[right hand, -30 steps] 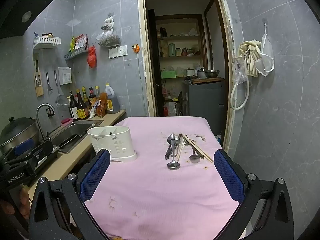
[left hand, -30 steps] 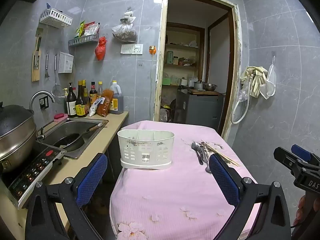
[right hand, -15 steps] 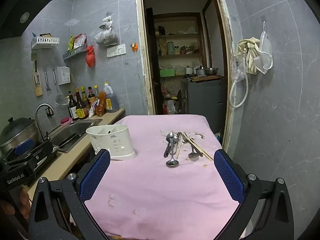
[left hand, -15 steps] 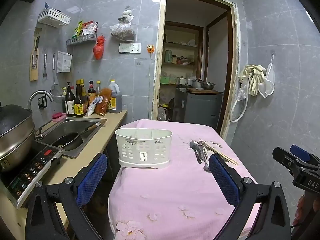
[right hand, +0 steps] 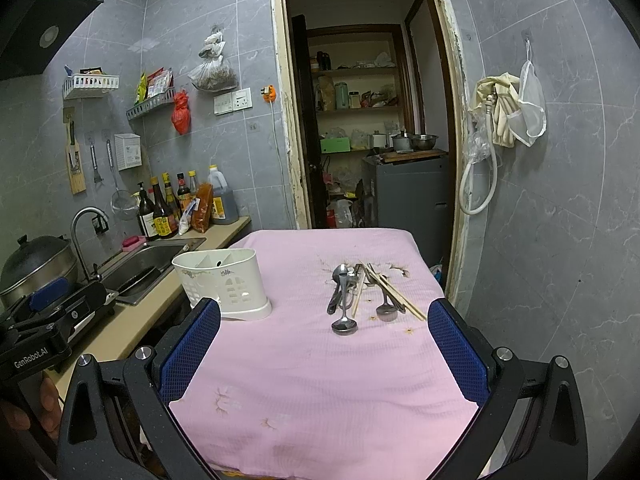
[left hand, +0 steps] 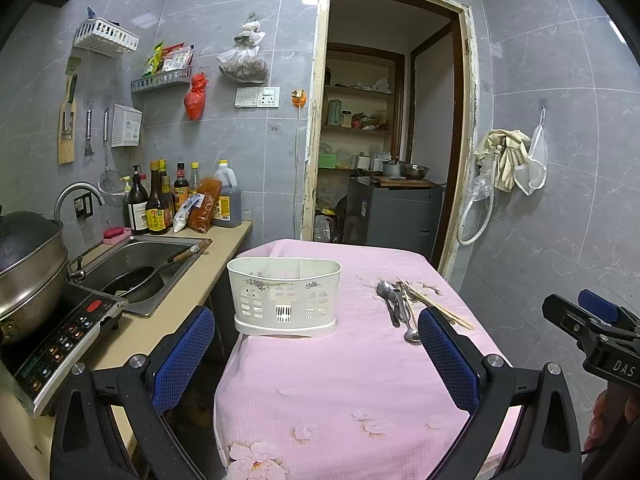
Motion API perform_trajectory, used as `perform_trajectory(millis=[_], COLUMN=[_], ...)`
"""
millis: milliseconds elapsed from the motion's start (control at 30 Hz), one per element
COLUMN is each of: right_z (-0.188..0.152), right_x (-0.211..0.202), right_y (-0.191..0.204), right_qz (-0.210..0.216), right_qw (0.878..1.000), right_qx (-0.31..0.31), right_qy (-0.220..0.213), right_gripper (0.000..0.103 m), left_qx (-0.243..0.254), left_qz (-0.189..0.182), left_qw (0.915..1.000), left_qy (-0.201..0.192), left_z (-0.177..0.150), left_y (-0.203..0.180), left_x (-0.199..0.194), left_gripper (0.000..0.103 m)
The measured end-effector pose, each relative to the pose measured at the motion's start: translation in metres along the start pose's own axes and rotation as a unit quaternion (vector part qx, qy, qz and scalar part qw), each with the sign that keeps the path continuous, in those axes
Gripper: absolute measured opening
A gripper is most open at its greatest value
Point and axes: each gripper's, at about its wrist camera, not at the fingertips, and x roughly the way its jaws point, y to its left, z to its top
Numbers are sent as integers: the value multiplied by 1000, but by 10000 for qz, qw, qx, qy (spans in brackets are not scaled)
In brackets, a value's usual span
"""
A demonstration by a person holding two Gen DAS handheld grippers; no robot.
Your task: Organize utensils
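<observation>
A white utensil caddy (left hand: 285, 298) stands on the left side of the pink-clothed table (left hand: 340, 380); it also shows in the right wrist view (right hand: 224, 284). A pile of metal spoons (right hand: 344, 300) and wooden chopsticks (right hand: 394, 292) lies on the cloth to its right; in the left wrist view the spoons (left hand: 396, 308) and chopsticks (left hand: 436, 306) lie right of the caddy. My left gripper (left hand: 316, 360) is open and empty, held short of the caddy. My right gripper (right hand: 324, 356) is open and empty, short of the pile.
A counter on the left holds a sink (left hand: 140, 260) with a pan, an induction cooker (left hand: 60, 336), a steel pot (left hand: 28, 264) and several sauce bottles (left hand: 160, 204). A doorway (left hand: 388, 140) opens behind the table. A tiled wall stands close on the right.
Both grippers have drifted back slightly and the views have shifted a little. The caddy and utensils have not moved. Both grippers stay open.
</observation>
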Motion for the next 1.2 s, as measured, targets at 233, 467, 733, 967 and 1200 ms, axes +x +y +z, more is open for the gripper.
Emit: perform_trajectory(millis=[233, 467, 733, 967, 1200], right_z=[0, 0, -7, -5, -6], right_x=[0, 0, 3, 2, 2], right_y=[1, 0, 1, 1, 1], right_qz=[1, -6, 8, 10, 12], right_qw=[10000, 10000, 10000, 10000, 10000], right_qx=[10, 17, 13, 25, 32], right_qy=[10, 12, 20, 19, 22], right_gripper=[102, 102, 102, 102, 102], left_qx=[2, 1, 7, 12, 14], left_qz=[-7, -8, -8, 0, -6], left_qw=[10000, 10000, 10000, 10000, 10000], left_qy=[5, 6, 6, 2, 6], left_z=[1, 1, 1, 1, 1], left_y=[1, 1, 1, 0, 1], left_x=[0, 0, 0, 0, 0], left_gripper=[103, 103, 103, 103, 103])
